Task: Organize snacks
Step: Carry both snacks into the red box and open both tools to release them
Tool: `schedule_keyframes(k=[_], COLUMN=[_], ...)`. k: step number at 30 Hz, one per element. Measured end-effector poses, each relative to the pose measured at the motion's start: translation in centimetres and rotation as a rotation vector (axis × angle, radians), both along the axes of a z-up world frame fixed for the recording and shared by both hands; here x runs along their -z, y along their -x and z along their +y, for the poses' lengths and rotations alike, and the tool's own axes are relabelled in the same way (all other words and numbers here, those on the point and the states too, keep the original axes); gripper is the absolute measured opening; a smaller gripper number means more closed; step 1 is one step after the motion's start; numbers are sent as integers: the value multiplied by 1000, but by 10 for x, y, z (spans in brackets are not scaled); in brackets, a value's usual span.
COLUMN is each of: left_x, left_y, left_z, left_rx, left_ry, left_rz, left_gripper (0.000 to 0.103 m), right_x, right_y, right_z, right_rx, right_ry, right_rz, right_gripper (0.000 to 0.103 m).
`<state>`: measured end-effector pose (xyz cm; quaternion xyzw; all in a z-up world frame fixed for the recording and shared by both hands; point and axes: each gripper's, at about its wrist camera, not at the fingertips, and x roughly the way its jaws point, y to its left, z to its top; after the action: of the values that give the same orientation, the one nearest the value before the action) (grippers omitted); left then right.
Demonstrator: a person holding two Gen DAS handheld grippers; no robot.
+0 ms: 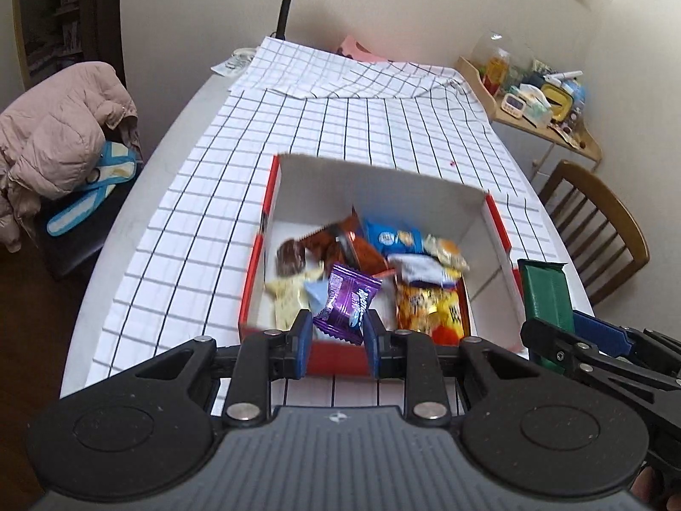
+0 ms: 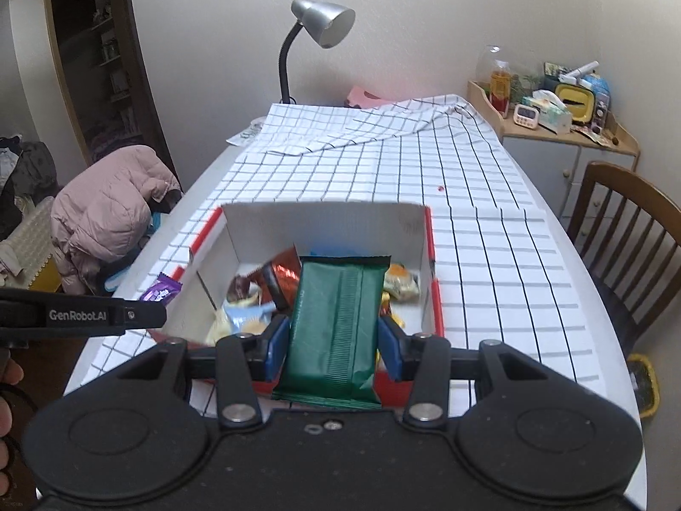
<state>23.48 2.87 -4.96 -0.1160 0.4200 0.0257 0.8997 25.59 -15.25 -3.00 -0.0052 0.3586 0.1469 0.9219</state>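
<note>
Purple candy wrapper (image 1: 347, 303) is pinched between the blue pads of the left hand-held gripper (image 1: 336, 334), held above the near edge of the red-and-white box (image 1: 451, 196). Green ridged snack bar (image 2: 336, 323) sits lengthwise in the right hand-held gripper (image 2: 334, 345), pads clamped on both its long sides, far end over the box interior.

Left wrist view only: full spread of box contents, i.e. blue cracker pack (image 1: 393, 236), brown wrappers (image 1: 340, 245), orange-yellow pack (image 1: 430, 306), cream packet (image 1: 289, 298). It also catches the right tool edge-on at lower right, bar standing up from it.

Right wrist view only: green bar hides the middle of the box; left tool's black arm (image 2: 85, 315) enters from the left with the purple candy just outside the box's left wall. A fingertip (image 2: 8, 372) shows at far left.

Box rests on the checked cloth (image 2: 489, 221) covering the surface. Desk lamp (image 2: 323, 25) at the far end, wooden chair (image 2: 630, 230) on the right.
</note>
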Motion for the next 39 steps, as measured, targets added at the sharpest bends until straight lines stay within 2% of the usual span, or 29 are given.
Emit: schedule_keyframes(k=[6, 12, 16, 24, 39], left_x=[-9, -4, 9, 43, 83], left_y=[-23, -53, -74, -108, -142], left_z=[0, 1, 4, 7, -6], left_rx=[-11, -34, -42, -33, 15], left_ry=[-24, -62, -68, -31, -94], left_rz=[-14, 10, 50, 149, 273], left_gripper=[25, 25, 25, 25, 25], right_x=[-9, 0, 13, 43, 79], right_y=[-28, -61, -83, -114, -142], right_z=[5, 5, 6, 12, 31], right_rx=[-21, -25, -34, -68, -160], right_ry=[-1, 2, 17, 56, 142], right_rz=[-18, 11, 45, 127, 233], right_gripper=[44, 44, 44, 44, 44])
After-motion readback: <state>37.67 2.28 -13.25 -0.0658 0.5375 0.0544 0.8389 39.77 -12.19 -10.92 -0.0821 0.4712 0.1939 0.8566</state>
